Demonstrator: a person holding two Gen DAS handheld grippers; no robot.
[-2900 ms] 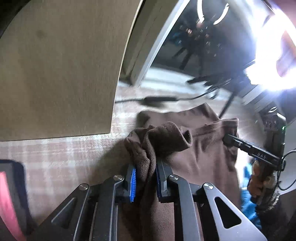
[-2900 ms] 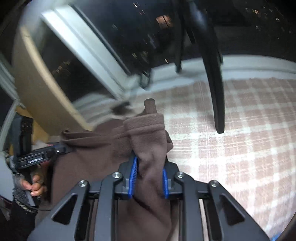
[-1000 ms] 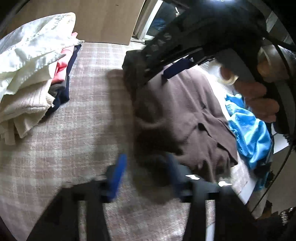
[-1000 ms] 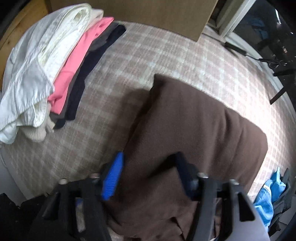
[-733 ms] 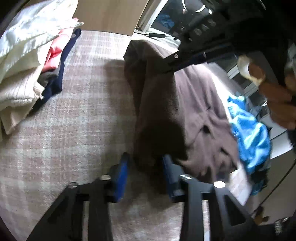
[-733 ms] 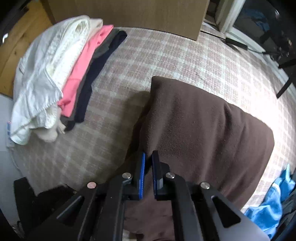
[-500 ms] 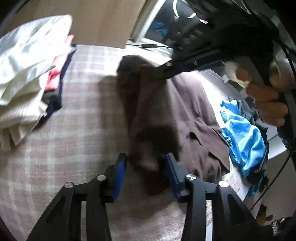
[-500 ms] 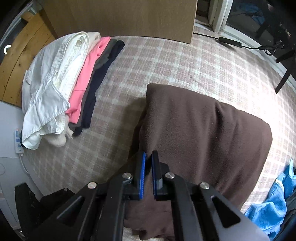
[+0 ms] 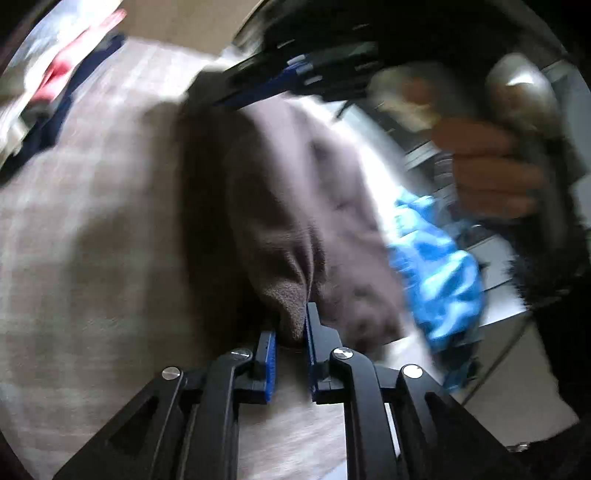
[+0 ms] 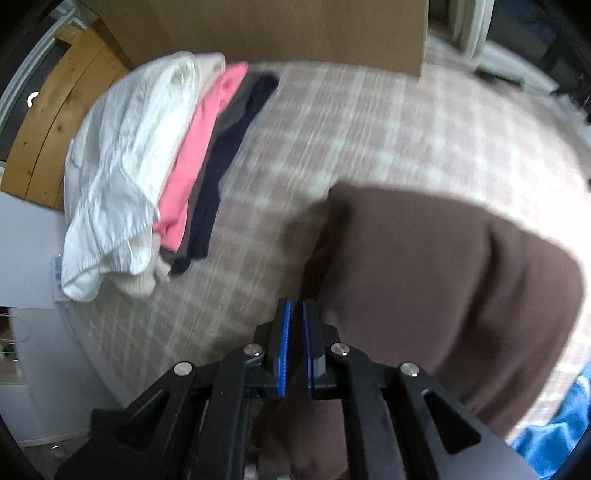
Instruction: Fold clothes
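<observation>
A brown fleece garment (image 9: 295, 206) lies folded on the plaid bed cover (image 9: 92, 221). My left gripper (image 9: 290, 332) is shut on a bunched corner of it at the near edge. In the right wrist view the same brown garment (image 10: 443, 277) fills the lower right. My right gripper (image 10: 294, 325) has its blue pads nearly together at the garment's left edge; brown cloth passes under the fingers, and the pinch itself is hidden. The right gripper also shows blurred at the top of the left wrist view (image 9: 295, 74), over the garment's far corner.
A stack of folded clothes, white (image 10: 129, 155), pink (image 10: 199, 147) and dark (image 10: 229, 147), lies at the left of the bed. A blue garment (image 9: 436, 269) sits at the right edge. A cardboard panel (image 10: 295, 29) stands behind.
My left gripper has closed from open onto the brown garment's near corner. My right gripper stays shut. Both views have shifted and are motion-blurred.
</observation>
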